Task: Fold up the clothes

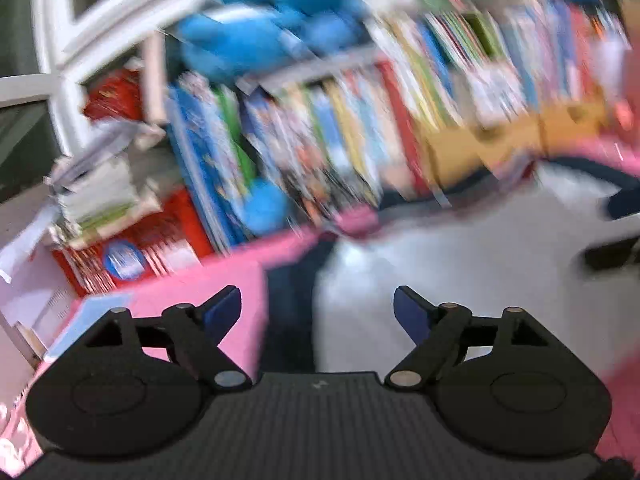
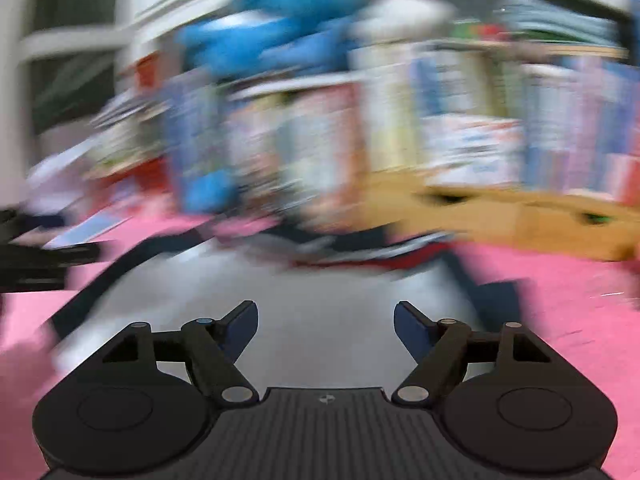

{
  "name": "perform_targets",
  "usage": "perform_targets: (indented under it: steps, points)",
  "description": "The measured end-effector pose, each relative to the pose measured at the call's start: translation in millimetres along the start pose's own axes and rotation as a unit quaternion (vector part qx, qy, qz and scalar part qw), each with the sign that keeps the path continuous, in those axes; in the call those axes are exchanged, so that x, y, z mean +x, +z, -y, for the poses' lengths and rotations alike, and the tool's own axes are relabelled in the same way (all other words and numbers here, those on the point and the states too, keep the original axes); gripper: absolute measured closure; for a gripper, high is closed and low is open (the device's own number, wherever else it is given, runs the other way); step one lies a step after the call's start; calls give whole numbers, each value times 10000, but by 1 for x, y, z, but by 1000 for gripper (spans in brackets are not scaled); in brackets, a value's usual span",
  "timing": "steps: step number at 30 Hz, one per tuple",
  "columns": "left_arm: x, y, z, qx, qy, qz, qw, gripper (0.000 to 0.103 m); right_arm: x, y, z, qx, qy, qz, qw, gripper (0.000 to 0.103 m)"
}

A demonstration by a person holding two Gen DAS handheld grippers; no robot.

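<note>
- Here, the left gripper (image 1: 317, 312) hangs above the pink surface (image 1: 192, 292) with its blue-padded fingers (image 1: 222, 310) spread wide and nothing between them.
- Likewise, the right gripper (image 2: 325, 325) has its fingers (image 2: 412, 330) spread apart and empty.
- The garment (image 1: 460, 264) lies flat on the pink surface: a white or pale grey piece with dark navy trim (image 1: 290, 316) along its edge, a T-shirt by the look of it, though the blur leaves the exact kind unsure.
- In the left wrist view, the garment fills the ground ahead and to the right of the gripper, and the navy strip runs up between the two fingers.
- In the right wrist view, the same garment (image 2: 320, 280) spreads out straight ahead of the gripper, with navy bands at its left and right sides and pink surface (image 2: 560, 300) beyond them.
- Neither gripper visibly touches the cloth.
- Behind the garment stands a shelf of tightly packed colourful books (image 1: 360, 132), heavily smeared in both views.
- A blue plush toy (image 1: 260, 36) sits on top of the books.
- A wooden box with cut-out handles (image 2: 520, 216) sits below the books at the right.
- A red package (image 1: 132, 256) and a stack of papers (image 1: 100, 196) sit left of the books, by a white frame (image 1: 56, 60).
</note>
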State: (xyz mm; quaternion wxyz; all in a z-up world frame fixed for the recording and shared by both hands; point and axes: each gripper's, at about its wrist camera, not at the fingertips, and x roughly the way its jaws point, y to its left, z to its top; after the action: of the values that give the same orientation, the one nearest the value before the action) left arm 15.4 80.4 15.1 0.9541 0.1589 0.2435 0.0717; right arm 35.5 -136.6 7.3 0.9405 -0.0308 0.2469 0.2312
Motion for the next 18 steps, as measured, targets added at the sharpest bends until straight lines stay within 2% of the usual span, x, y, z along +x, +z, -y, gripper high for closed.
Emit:
perform_targets:
  steps: [2,3,4,6,8,10,14,15,16,17,18]
  points:
    - [11,-17,18,273,52,-492,9984,21,3,-13,-36,-364,422,-255,9981,30]
    - [15,-24,20,341,127,-624,9974,21,9,-20,-46,-482,337,-349,9977,30]
    - [12,-31,18,307,209,-431,9984,21,15,-27,-56,-594,250,-443,9969,32]
    - [11,-34,11,302,433,-529,9972,20,21,-34,-52,-472,-8,-576,9972,35]
    - [9,-39,3,374,590,-577,9959,20,13,-35,-32,-163,-256,-638,9975,37]
    - [6,-47,-2,526,832,-517,9938,20,-1,-39,-4,-161,-986,-703,9925,47]
    - [3,-50,-14,319,743,-563,9951,20,-44,-55,72,381,-2018,-756,9758,52]
    - [2,-51,-16,304,745,-563,9952,20,-53,-59,88,474,-2276,-770,9695,49]
    - [1,-52,-17,331,793,-571,9947,20,-60,-63,103,691,-2296,-790,9676,37]
    - [0,-53,-18,359,840,-580,9941,20,-66,-67,117,913,-2302,-809,9655,37]
    - [-3,-54,-21,317,814,-609,9943,20,-72,-69,128,1245,-2082,-807,9668,37]
